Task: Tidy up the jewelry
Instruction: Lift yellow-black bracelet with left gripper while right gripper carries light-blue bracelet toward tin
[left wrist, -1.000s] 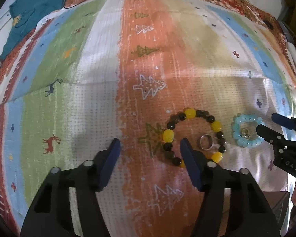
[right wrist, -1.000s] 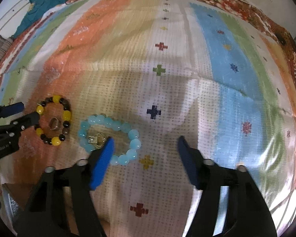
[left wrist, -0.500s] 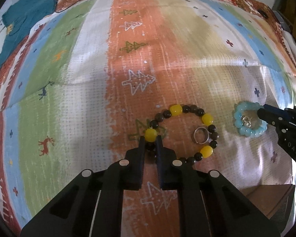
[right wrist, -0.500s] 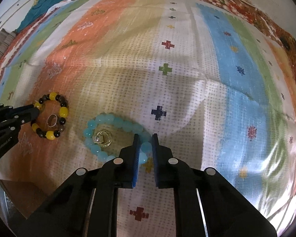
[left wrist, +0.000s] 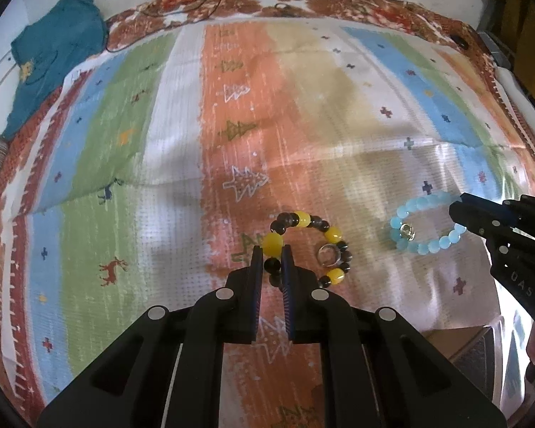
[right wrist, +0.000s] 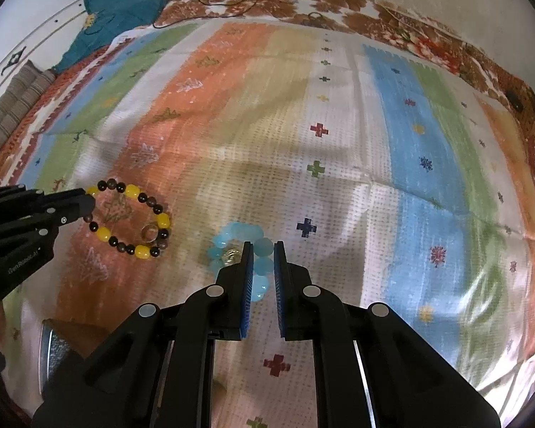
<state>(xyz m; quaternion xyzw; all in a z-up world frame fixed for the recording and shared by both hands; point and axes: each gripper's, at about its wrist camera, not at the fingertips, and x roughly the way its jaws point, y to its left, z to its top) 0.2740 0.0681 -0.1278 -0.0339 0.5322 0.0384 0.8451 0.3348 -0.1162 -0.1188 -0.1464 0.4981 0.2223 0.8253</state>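
Far left, back corner: teal cloth (left wrist: 53, 53) off the striped mat (left wrist: 153, 135). L gripper (left wrist: 271, 260) is closed on the yellow bracelet (left wrist: 305, 219), pinching a dark bead on its near-left arc w/ a big yellow bead right at the tips. Rest of that loop lies on the orange stripe, ahead & right of the tips. Silver ring (left wrist: 326, 254) sits inside the loop, against its right side.

Right of that, apart from it: blue bracelet (left wrist: 424, 224) on the pale stripe, w/ a small gold ring (left wrist: 407, 231) inside near its left beads. R gripper (left wrist: 458, 207) comes in from the right edge, tips at the loop's right side.

R wrist view: R gripper (right wrist: 264, 260) clamped on the near-right beads of the blue bracelet (right wrist: 239, 232); the loop bunches just ahead & left of the tips, gold ring (right wrist: 230, 255) beside the left finger. Yellow bracelet (right wrist: 132, 221) further left, L gripper (right wrist: 87, 207) on its left arc.
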